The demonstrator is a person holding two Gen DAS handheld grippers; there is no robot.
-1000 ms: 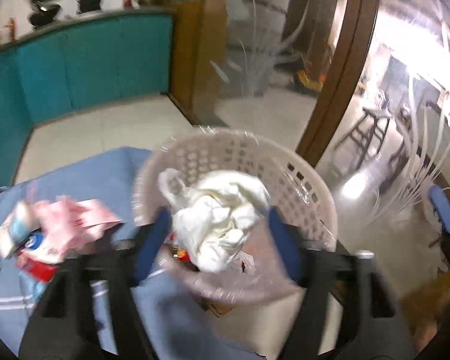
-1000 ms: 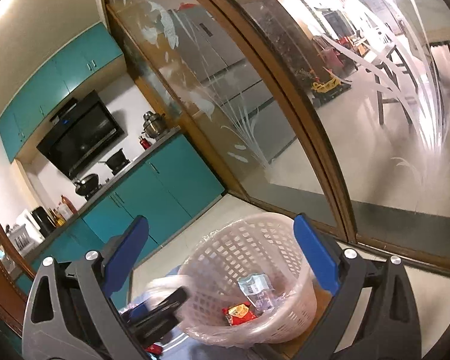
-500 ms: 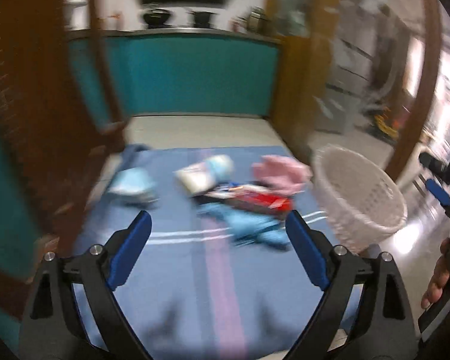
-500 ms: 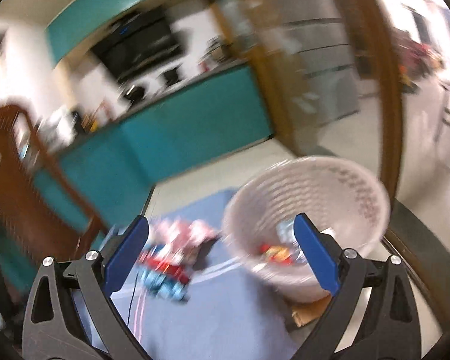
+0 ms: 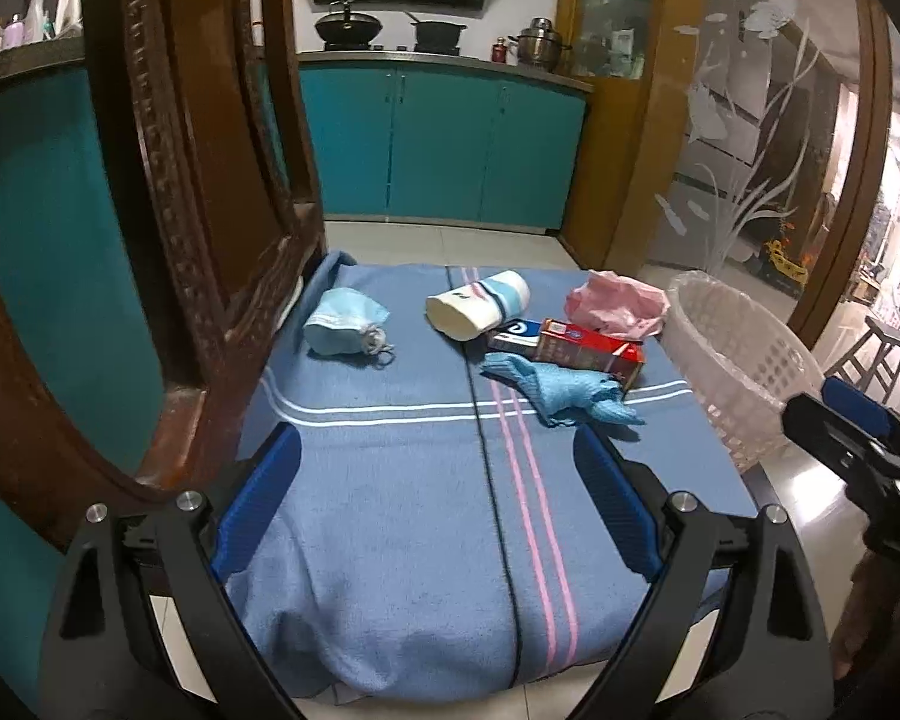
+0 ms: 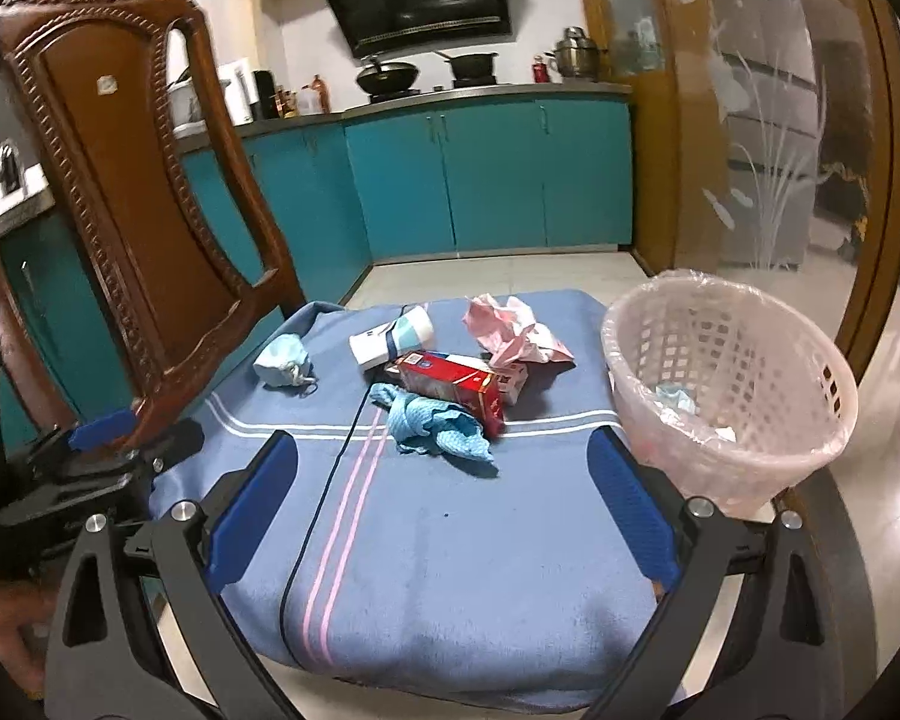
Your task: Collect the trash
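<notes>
Trash lies on a blue striped blanket over a table: a crumpled blue face mask, a tipped paper cup, a red carton, a blue cloth and a pink crumpled bag. The white lattice basket, lined with clear plastic, stands at the table's right edge with some scraps inside. My left gripper hangs open over the near blanket, nothing between its fingers. My right gripper is open and empty too, short of the blue cloth.
A carved wooden chair back rises at the table's left. Teal kitchen cabinets and a stove with pots stand behind. A frosted glass partition in a wood frame is on the right. Tiled floor surrounds the table.
The left gripper let a white wad drop into the basket, opened wide and swung left to face the table. The right gripper rolled upright and turned from the basket toward the trash.
</notes>
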